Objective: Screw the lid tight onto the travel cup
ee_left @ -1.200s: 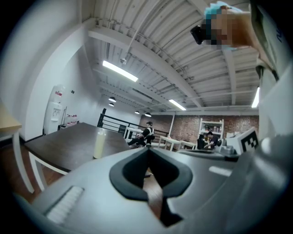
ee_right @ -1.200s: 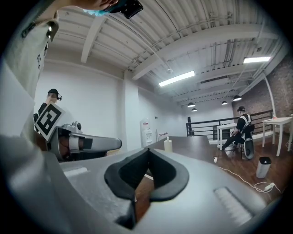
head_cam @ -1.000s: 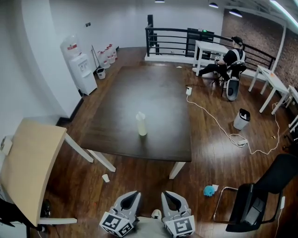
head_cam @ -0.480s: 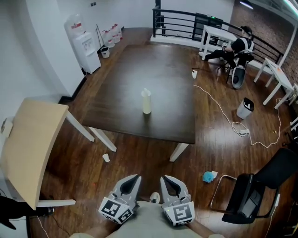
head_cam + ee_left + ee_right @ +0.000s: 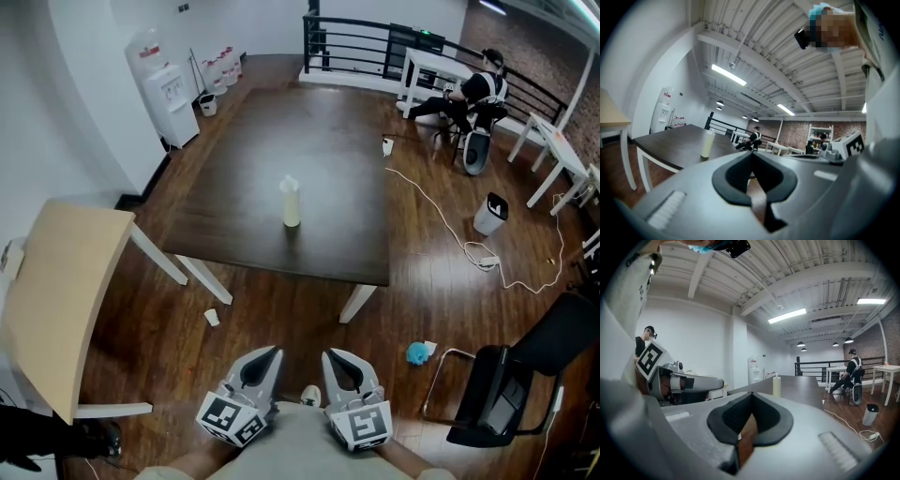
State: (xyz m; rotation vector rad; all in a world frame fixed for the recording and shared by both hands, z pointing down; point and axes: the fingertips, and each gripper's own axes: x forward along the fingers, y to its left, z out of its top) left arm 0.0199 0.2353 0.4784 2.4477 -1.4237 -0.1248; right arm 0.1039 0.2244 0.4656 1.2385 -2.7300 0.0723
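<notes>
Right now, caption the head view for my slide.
Travel cup stands on the dark table; left gripper and right gripper held shut, short of it.

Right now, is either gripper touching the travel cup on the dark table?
Apart. The head view shows the travel cup standing on the table, while the left gripper and right gripper hang near the person's body, with floor between.

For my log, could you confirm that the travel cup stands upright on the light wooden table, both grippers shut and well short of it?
Not quite: the head view shows the travel cup upright on the dark table, not the light wooden table. The left gripper and right gripper are shut and well short of it.
</notes>
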